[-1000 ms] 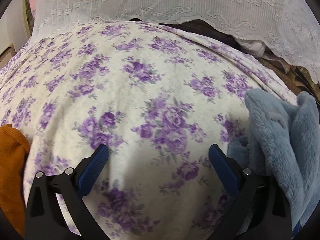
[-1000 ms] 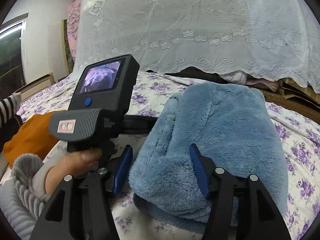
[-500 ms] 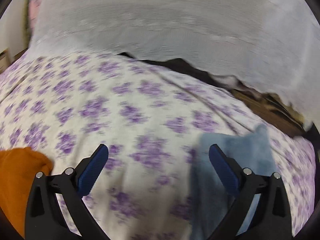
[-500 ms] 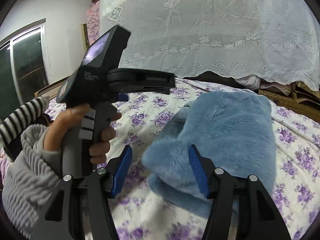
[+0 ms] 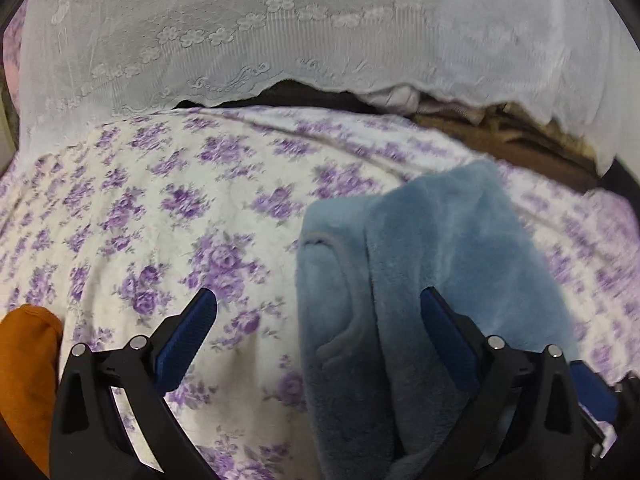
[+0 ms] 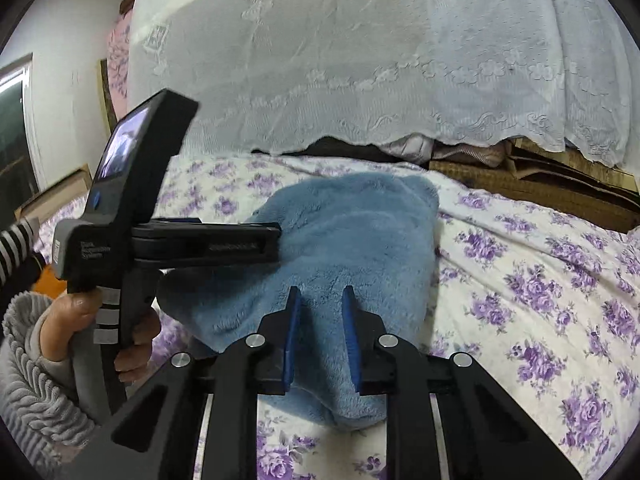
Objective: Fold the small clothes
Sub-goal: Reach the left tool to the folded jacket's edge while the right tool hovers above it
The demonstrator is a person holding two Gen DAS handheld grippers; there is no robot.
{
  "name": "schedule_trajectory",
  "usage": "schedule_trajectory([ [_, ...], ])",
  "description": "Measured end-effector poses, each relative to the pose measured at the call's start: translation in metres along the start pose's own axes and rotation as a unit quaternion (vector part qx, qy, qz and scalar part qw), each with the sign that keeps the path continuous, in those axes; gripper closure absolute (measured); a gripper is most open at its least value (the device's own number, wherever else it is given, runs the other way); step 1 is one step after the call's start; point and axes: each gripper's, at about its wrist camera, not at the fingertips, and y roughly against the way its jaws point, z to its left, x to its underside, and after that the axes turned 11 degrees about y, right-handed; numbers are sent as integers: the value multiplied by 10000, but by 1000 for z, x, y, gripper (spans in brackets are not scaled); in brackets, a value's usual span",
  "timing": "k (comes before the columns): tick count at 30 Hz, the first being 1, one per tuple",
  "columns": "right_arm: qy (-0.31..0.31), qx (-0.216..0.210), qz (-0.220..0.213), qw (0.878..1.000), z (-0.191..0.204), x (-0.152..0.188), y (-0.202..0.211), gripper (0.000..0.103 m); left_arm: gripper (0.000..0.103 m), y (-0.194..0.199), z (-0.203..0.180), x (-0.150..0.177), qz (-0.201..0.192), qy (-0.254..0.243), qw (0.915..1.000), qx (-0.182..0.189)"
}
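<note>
A folded blue fleece garment (image 6: 352, 240) lies on the purple-flowered bedsheet (image 6: 540, 280). My right gripper (image 6: 320, 320) is shut on the garment's near edge, with fleece pinched between its blue pads. My left gripper (image 5: 318, 312) is open just above the sheet. Its right finger (image 5: 444, 332) lies over the garment (image 5: 432, 256) and its left finger is over bare sheet (image 5: 160, 208). In the right wrist view the left gripper's body (image 6: 132, 236) reaches in from the left against the garment's side.
An orange garment (image 5: 24, 376) lies at the left edge of the bed. A white lace cover (image 5: 320, 32) hangs over piled things along the far side. A brown mat (image 6: 540, 188) lies at the back right.
My right gripper has closed from wide open onto the fleece's near edge. My left gripper swung right, so the blue garment now lies under its right finger.
</note>
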Motion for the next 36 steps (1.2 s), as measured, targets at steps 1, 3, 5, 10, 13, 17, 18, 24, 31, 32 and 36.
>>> schedule_trajectory([
  [1,33,-43,82,10000,2,3,-4,81,4,-3,2,2,23,4,10000,-50],
  [3,129,-164,323,9993,10,11,-18,81,4,-11,10,8,88,110,9999,-64],
  [5,133,-196,414,9989,13,16,-25,81,4,-16,19,12,166,299,9994,91],
  [10,100,-236,435,9987,14,24,-25,81,4,-19,29,21,212,621,9974,301],
  [13,194,-143,398,9989,17,26,-24,81,4,-16,27,27,47,612,9979,211],
  [17,254,-86,336,9991,21,29,-20,81,4,-4,35,26,5,740,9968,313],
  [18,237,-105,318,9992,20,29,-20,81,4,2,38,24,22,813,9961,343],
  [24,74,-241,268,9993,13,31,-19,81,5,56,32,21,-559,829,9930,632],
  [31,109,-325,365,9987,15,38,-16,81,4,11,15,52,179,646,9965,497],
  [32,130,-322,367,9987,16,39,-16,81,4,9,20,52,319,810,9943,621],
  [36,137,-425,362,9983,15,37,-10,81,4,14,25,61,241,795,9945,645],
])
